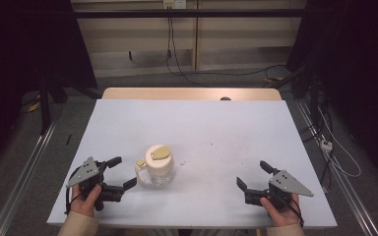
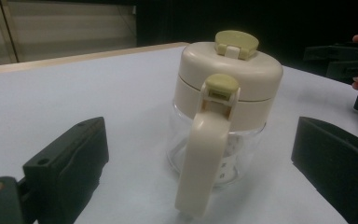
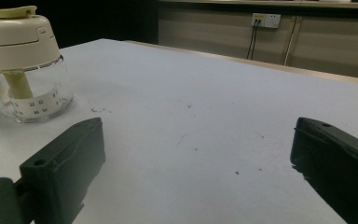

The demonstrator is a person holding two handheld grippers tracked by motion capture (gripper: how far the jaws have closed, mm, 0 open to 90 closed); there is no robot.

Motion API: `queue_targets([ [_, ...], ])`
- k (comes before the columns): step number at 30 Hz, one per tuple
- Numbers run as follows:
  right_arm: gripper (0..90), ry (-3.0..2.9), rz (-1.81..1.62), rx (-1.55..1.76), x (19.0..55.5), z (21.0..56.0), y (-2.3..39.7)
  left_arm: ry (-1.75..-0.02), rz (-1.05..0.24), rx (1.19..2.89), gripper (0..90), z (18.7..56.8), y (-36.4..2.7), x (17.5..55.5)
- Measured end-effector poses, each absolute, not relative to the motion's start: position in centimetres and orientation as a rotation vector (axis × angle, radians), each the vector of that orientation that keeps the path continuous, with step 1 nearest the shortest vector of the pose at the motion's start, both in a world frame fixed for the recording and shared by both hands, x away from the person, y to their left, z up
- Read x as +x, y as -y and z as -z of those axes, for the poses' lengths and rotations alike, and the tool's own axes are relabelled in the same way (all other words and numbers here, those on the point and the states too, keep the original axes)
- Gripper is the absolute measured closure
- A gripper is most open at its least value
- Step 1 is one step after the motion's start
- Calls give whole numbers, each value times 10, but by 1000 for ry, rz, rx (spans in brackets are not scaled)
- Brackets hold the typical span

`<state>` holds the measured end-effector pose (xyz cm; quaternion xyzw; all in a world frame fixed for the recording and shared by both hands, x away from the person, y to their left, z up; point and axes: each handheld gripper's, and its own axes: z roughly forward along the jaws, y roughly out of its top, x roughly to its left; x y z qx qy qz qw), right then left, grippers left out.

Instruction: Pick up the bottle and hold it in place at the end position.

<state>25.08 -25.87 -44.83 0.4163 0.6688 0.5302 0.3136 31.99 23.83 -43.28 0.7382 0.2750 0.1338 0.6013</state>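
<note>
Numbers too small to read mark the jug (image 3: 25,60) strip (image 3: 35,106).

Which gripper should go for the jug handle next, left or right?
Left. The left gripper is open right beside the jug, whose handle points straight between its jaws. The right gripper, also open, sits well off across bare table, facing the jug's glass side.

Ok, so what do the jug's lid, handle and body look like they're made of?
Lid and handle: likely plastic, opaque cream with a smooth, soft sheen and moulded edges. Body: clear, the table showing through it; glass or clear plastic, which one the look leaves open.
</note>
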Motion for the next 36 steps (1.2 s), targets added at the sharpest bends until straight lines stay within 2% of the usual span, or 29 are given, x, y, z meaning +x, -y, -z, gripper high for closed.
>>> queue_targets([
  [14,28,-1772,-1395,1093,253,448,255,-608,-311,1703,31,428,-232,321],
  [26,28,-1767,-1394,1100,252,448,258,-572,-263,1705,28,417,-216,326],
  [36,28,-1759,-1389,1102,251,447,258,-549,-291,1778,35,414,-200,329],
])
